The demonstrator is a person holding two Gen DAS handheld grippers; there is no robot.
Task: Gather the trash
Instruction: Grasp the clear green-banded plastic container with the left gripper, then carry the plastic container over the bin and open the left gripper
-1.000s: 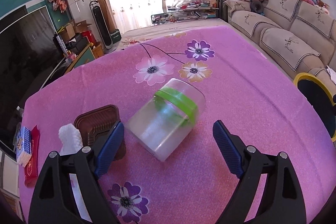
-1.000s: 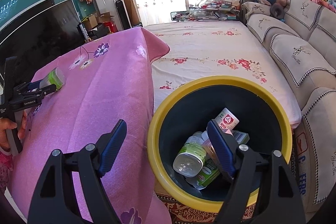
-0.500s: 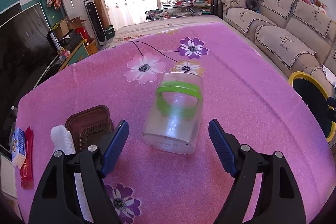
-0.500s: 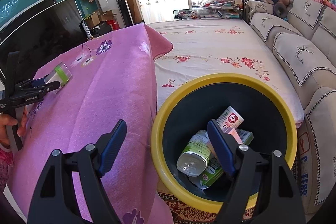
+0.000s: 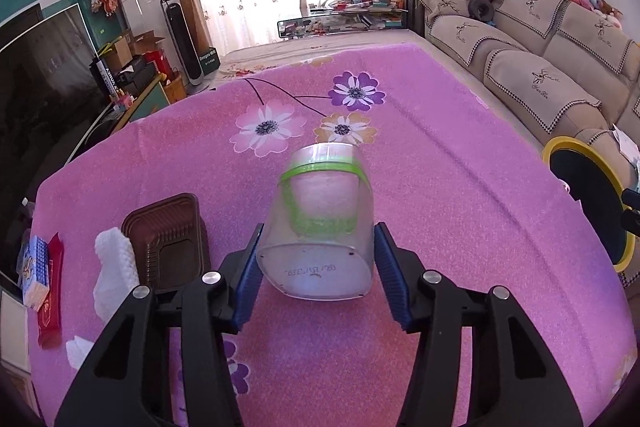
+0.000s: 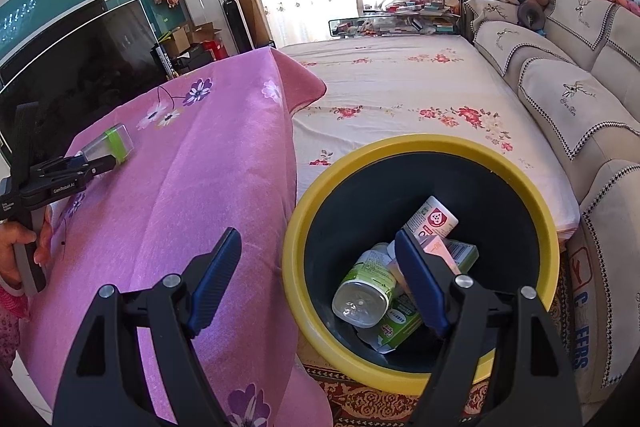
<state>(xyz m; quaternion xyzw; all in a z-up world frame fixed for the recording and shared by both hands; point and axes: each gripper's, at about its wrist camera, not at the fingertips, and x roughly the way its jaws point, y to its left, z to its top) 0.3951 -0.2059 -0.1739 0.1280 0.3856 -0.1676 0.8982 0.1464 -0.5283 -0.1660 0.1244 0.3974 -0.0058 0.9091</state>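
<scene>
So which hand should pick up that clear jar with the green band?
Left. The left gripper already straddles the clear jar, jaws closing; the right gripper hangs open over the yellow bin.

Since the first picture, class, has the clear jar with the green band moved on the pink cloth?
Yes. The jar has swung round: its base faces the left gripper, and its top points at the printed flowers.
</scene>
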